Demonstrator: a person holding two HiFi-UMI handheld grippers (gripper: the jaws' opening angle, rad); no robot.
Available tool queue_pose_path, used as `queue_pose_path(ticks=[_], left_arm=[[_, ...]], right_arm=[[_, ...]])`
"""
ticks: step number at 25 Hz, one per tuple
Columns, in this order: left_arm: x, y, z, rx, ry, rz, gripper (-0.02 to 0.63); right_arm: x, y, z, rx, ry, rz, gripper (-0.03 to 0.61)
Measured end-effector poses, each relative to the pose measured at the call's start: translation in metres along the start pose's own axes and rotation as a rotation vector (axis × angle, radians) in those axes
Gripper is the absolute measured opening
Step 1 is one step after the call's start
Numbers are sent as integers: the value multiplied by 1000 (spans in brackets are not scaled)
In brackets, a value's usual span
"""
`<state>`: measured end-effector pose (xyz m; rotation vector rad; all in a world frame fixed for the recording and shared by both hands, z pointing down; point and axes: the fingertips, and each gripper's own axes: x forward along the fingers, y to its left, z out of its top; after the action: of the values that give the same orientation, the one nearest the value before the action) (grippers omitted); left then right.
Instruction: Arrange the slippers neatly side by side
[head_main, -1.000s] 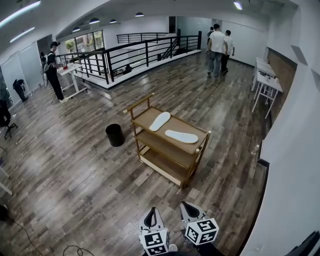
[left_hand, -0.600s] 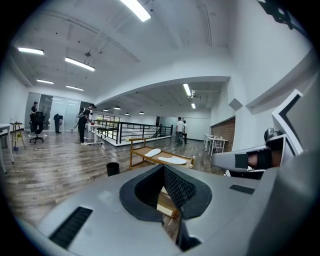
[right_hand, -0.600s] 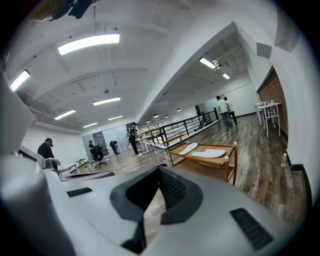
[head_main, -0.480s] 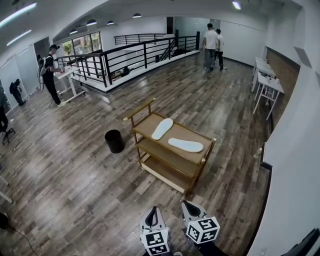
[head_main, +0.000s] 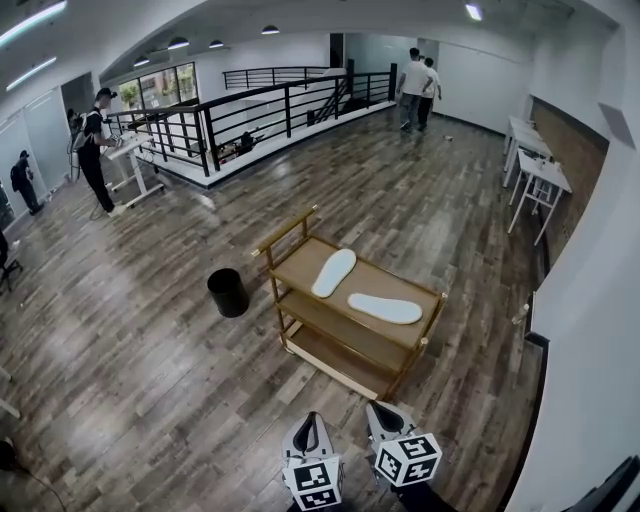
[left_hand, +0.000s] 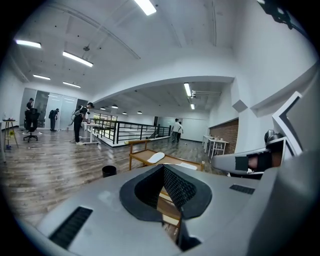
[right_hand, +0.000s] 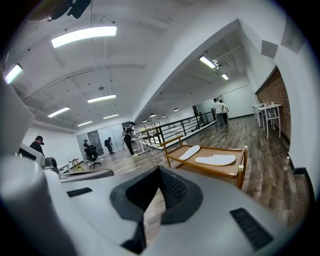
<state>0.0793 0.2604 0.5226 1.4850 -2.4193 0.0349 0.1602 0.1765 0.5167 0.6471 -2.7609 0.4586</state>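
Observation:
Two flat white slippers lie on the top shelf of a wooden cart (head_main: 297, 264), several steps ahead of me. The left slipper (head_main: 333, 272) points away from me. The right slipper (head_main: 385, 308) lies crosswise, at an angle to the first. Both grippers are at the bottom edge of the head view, side by side and well short of the cart. My left gripper (head_main: 310, 424) is shut with nothing in it, and so is my right gripper (head_main: 384, 412). The slippers also show in the left gripper view (left_hand: 156, 157) and in the right gripper view (right_hand: 216, 160).
A black bin (head_main: 228, 292) stands on the wood floor left of the cart. A white wall (head_main: 590, 300) runs close along the right. White tables (head_main: 535, 165) stand far right, a black railing (head_main: 250, 110) far back. One person (head_main: 92, 150) stands at left; two people (head_main: 415, 85) walk far off.
The cart and slippers now sit lower and larger in the head view, so I have come nearer with both grippers. The two far people have walked further away.

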Motion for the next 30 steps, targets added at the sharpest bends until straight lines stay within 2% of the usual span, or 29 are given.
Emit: queue_pose_path(ticks=[15, 22, 30], left_arm=[[41, 52, 0, -48, 21, 15, 2], [70, 77, 8, -62, 26, 73, 2], [140, 82, 28, -39, 29, 105, 2]], right_arm=[[60, 1, 2, -7, 32, -59, -2], [104, -3, 15, -18, 53, -18, -2], [167, -35, 43, -13, 62, 35, -2]])
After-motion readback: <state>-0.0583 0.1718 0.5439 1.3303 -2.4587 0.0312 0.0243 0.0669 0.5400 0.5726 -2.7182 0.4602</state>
